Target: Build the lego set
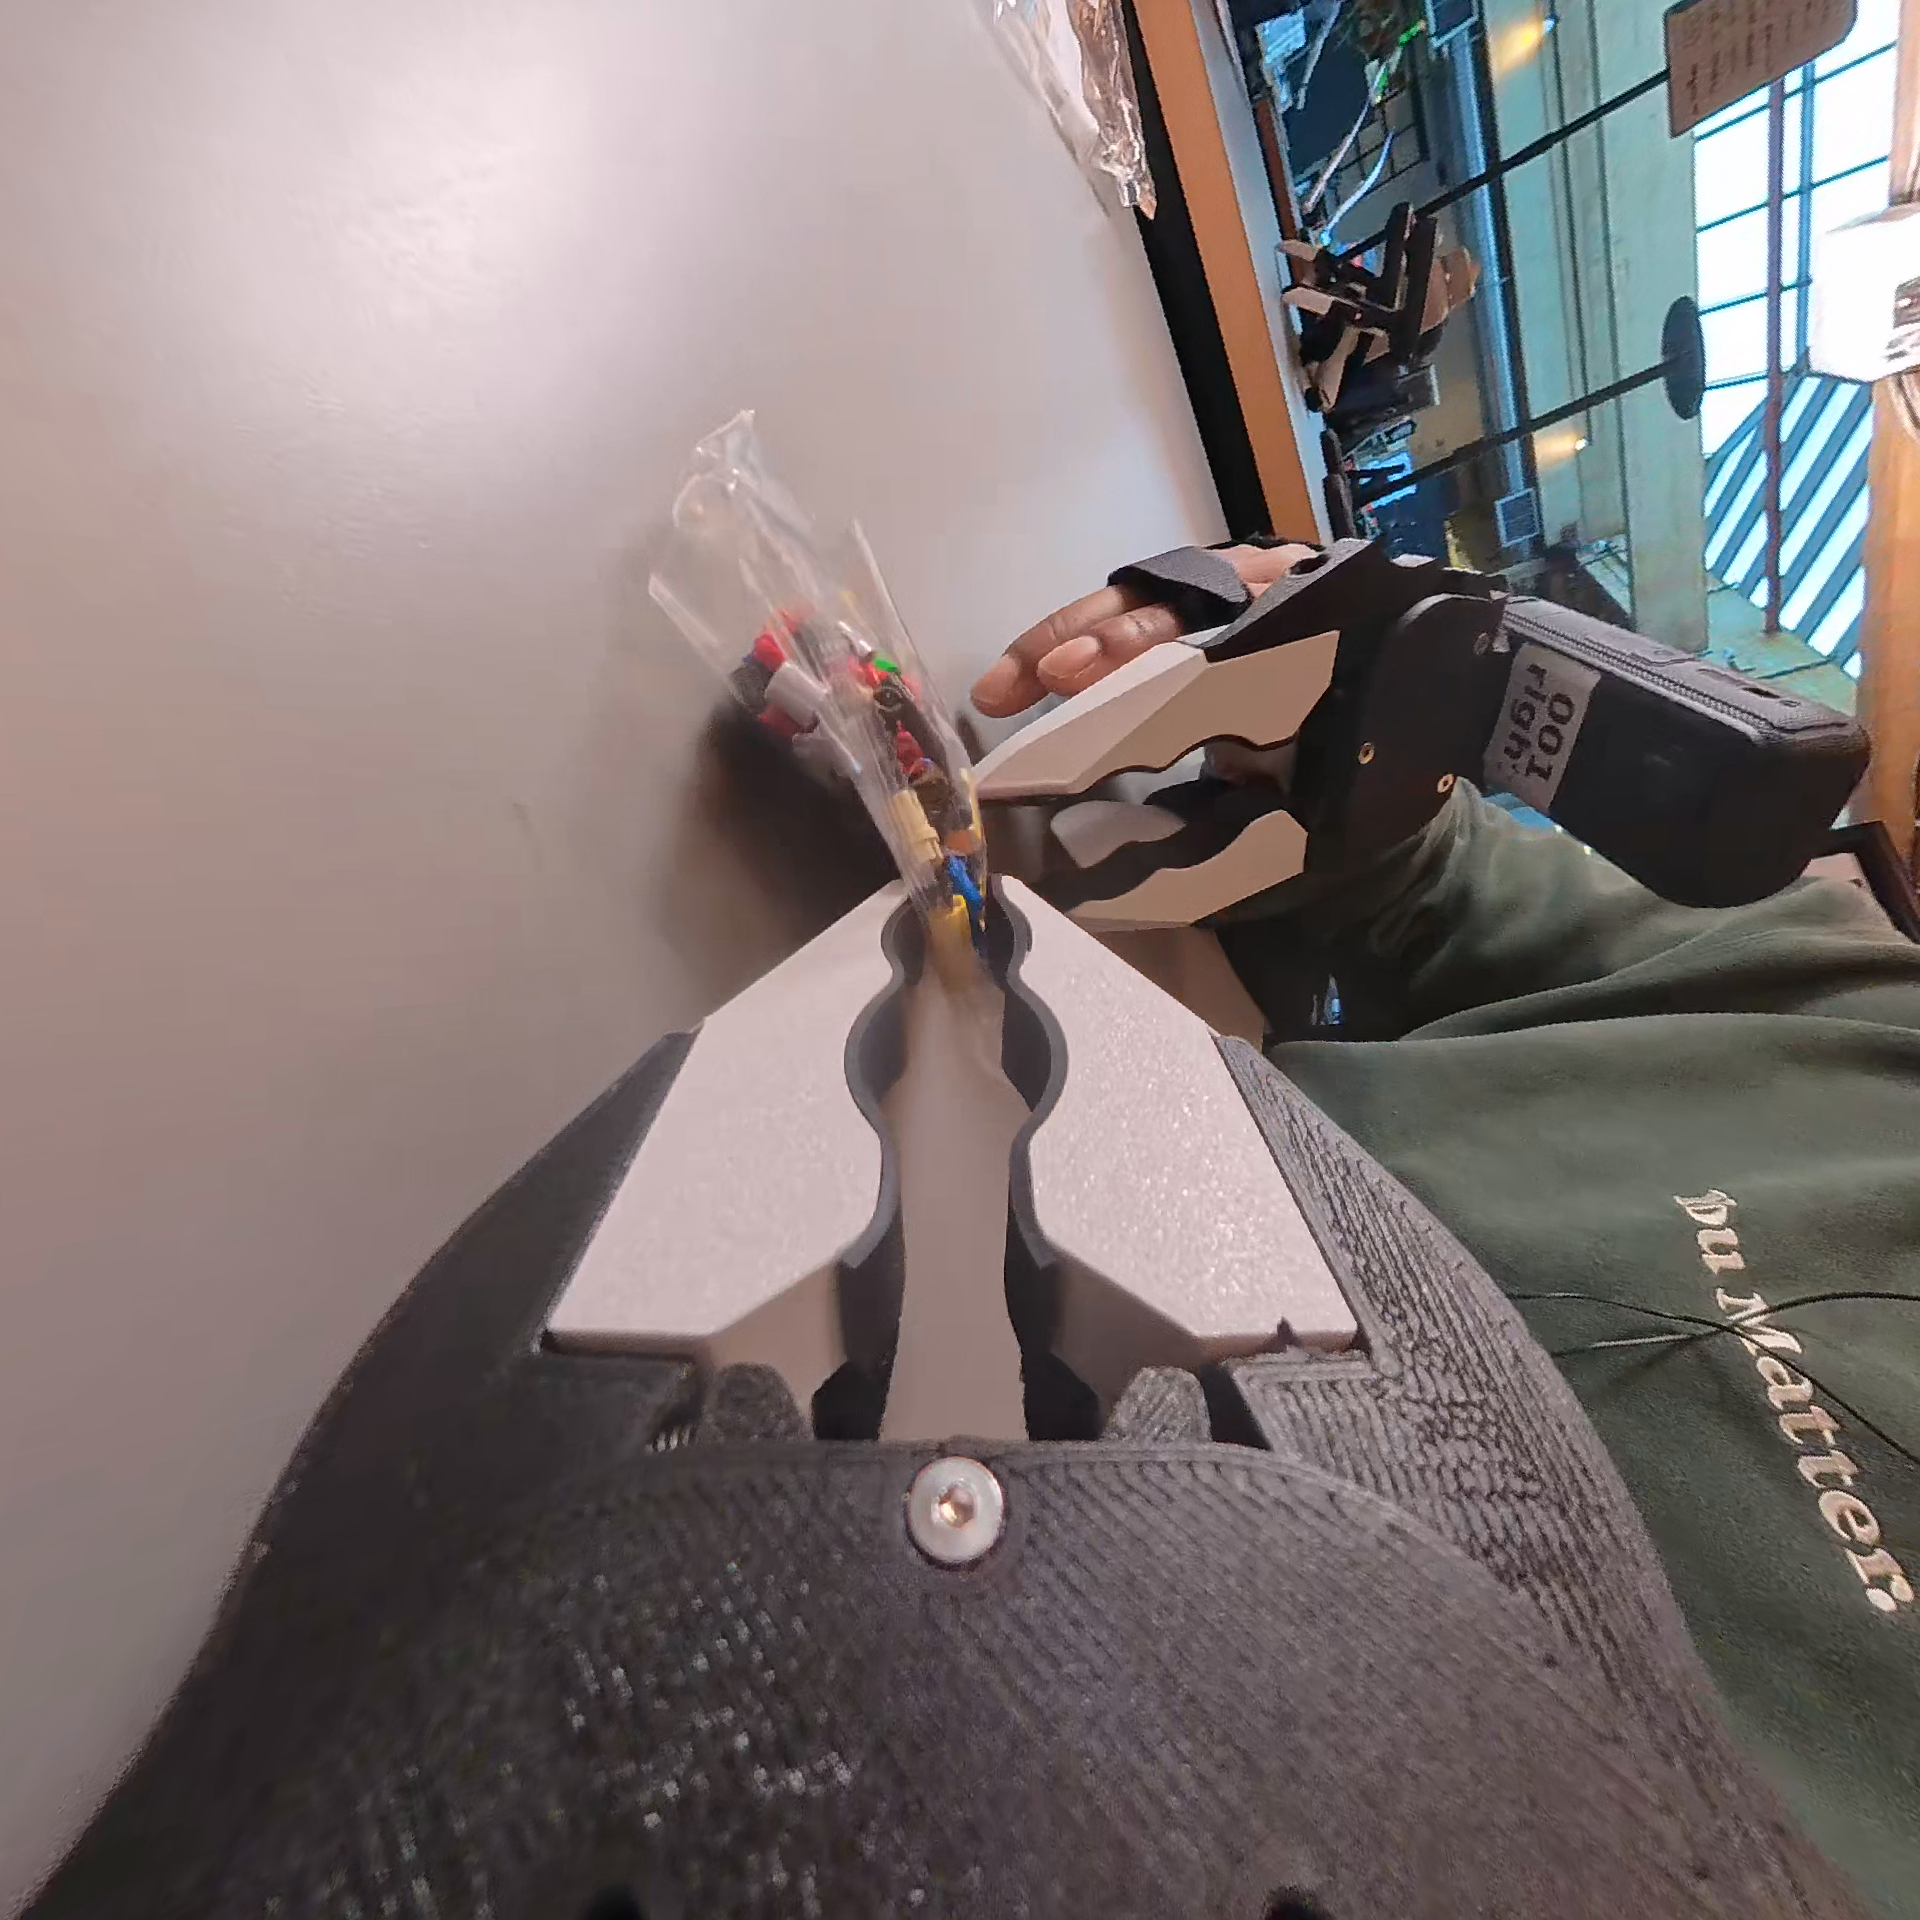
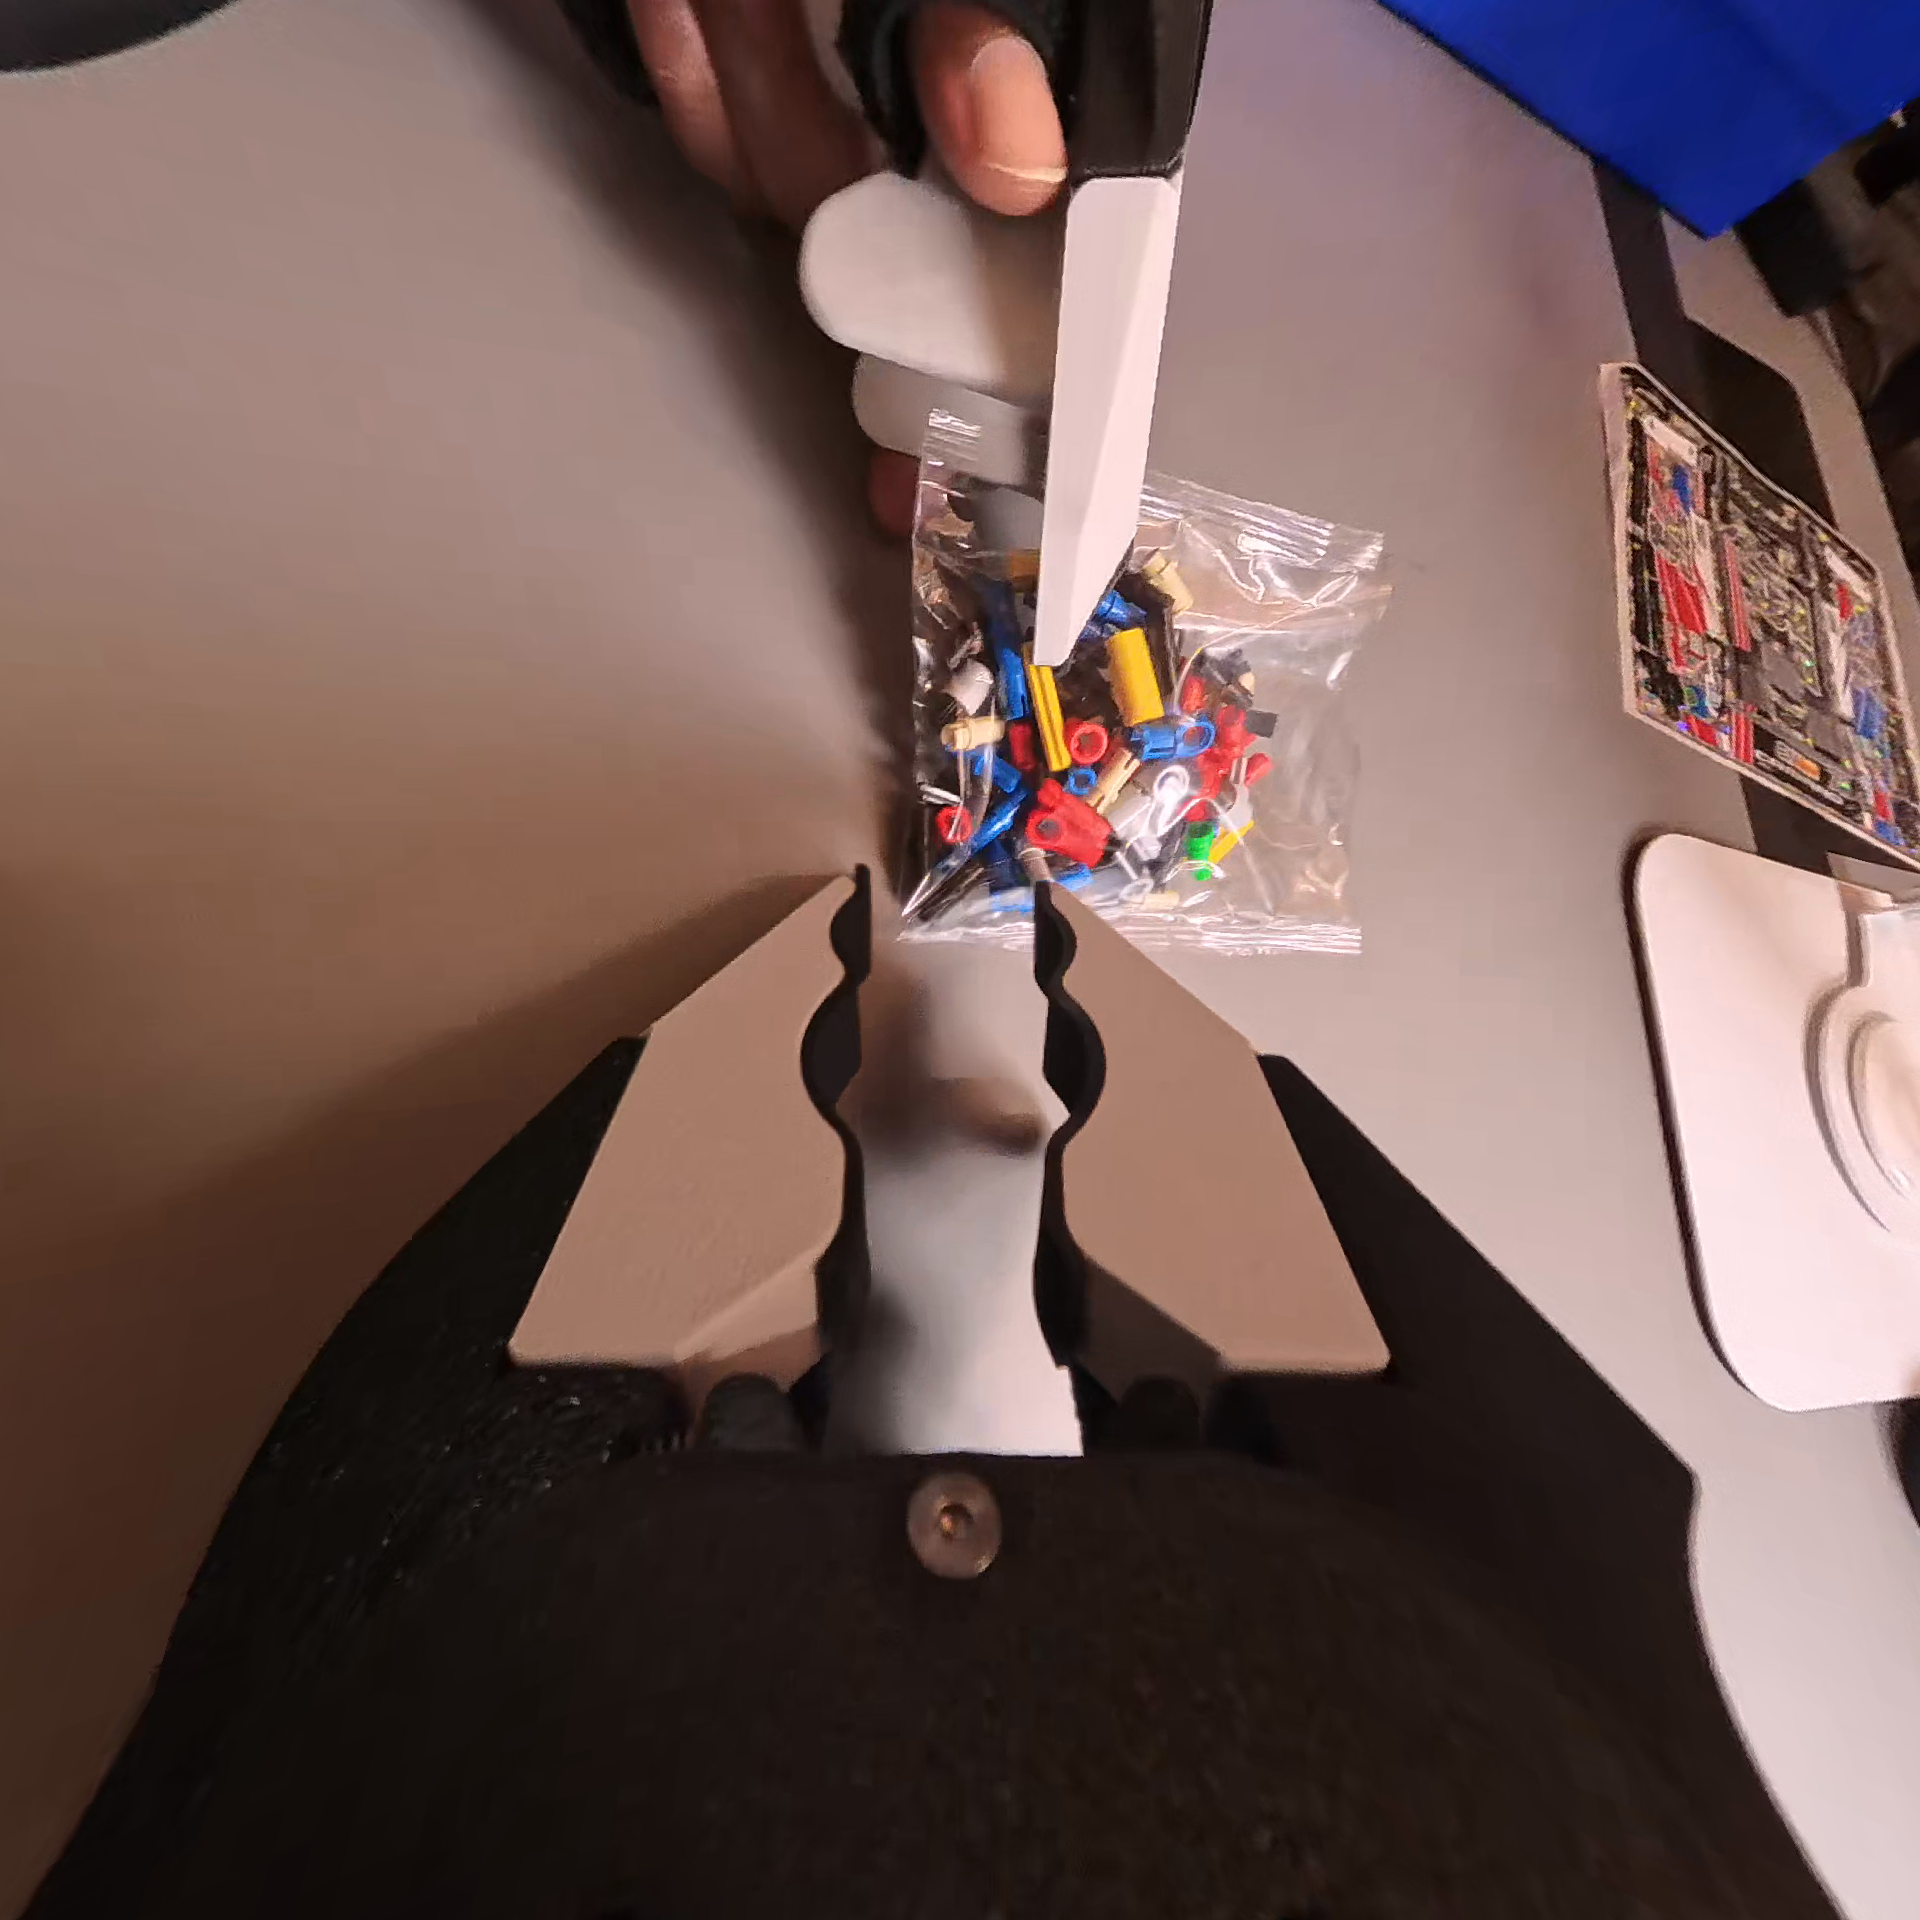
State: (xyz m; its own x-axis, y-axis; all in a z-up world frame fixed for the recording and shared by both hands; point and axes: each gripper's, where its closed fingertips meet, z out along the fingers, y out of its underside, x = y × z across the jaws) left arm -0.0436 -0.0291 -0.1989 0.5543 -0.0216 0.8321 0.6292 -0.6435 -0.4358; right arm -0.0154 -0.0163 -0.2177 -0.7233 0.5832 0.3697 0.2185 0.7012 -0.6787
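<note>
A clear plastic bag of small lego pieces (image 1: 831, 686) in red, blue, yellow and white is held up off the grey table (image 1: 312, 520). My left gripper (image 1: 951, 914) is shut on the bag's lower edge. In the right wrist view the bag (image 2: 1143, 738) hangs over the table (image 2: 312, 520), with my left gripper (image 2: 1039, 634) pinching it from above. My right gripper (image 2: 948, 894) is open and empty, its tips just short of the bag's near corner. It also shows in the left wrist view (image 1: 1029, 842), open beside the bag.
A colourful printed sheet (image 2: 1766, 623) lies on the table right of the bag. A white plate with a round boss (image 2: 1818, 1122) sits nearer, at the right edge. A blue object (image 2: 1662, 94) is at the far right. Crumpled clear wrap (image 1: 1081, 94) lies near the table's far edge. The grippers' ends are close to 4 centimeters from one another.
</note>
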